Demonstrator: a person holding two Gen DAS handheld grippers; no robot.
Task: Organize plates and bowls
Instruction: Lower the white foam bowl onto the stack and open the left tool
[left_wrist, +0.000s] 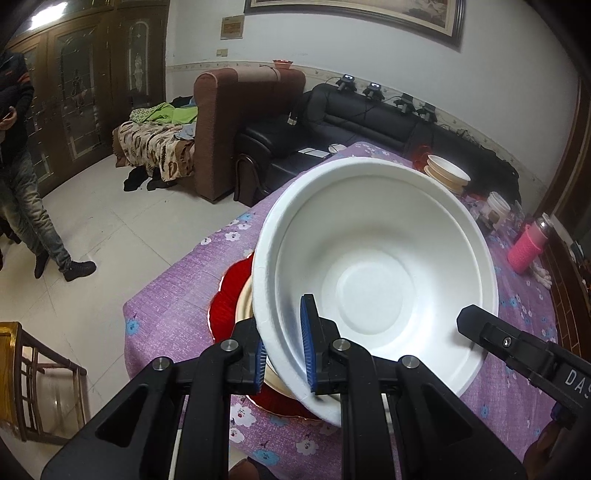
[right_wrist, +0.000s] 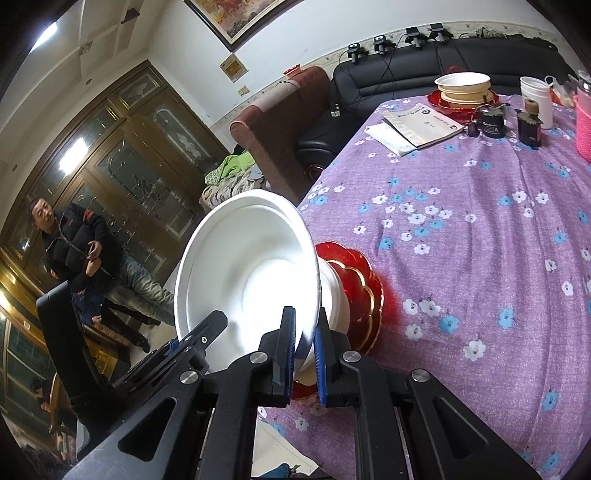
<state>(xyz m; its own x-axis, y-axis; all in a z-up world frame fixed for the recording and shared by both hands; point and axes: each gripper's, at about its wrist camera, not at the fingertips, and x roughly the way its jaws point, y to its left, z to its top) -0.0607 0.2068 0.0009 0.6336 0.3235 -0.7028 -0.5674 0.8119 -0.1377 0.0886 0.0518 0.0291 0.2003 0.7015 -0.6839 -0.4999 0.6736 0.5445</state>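
Purple tablecloth (right_wrist: 461, 229) under red plate (right_wrist: 364, 291); both claws, left (left_wrist: 282, 350) and right (right_wrist: 304, 354), clamped on bowl (left_wrist: 373, 266) rim, lifted tilted; next, probably carry toward far stack (right_wrist: 463, 88)

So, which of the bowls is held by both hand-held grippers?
The big white foam bowl, tilted above the red plate; the other bowls sit stacked at the table's far end.

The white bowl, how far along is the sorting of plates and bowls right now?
Done: a stack of bowls on a red plate already stands at the table's far end. In hand: the left gripper and right gripper both clamp the white bowl by its rim, tilted above the near red plate. Left: placing this bowl; the near red plate and the beige dish on it remain unstacked.
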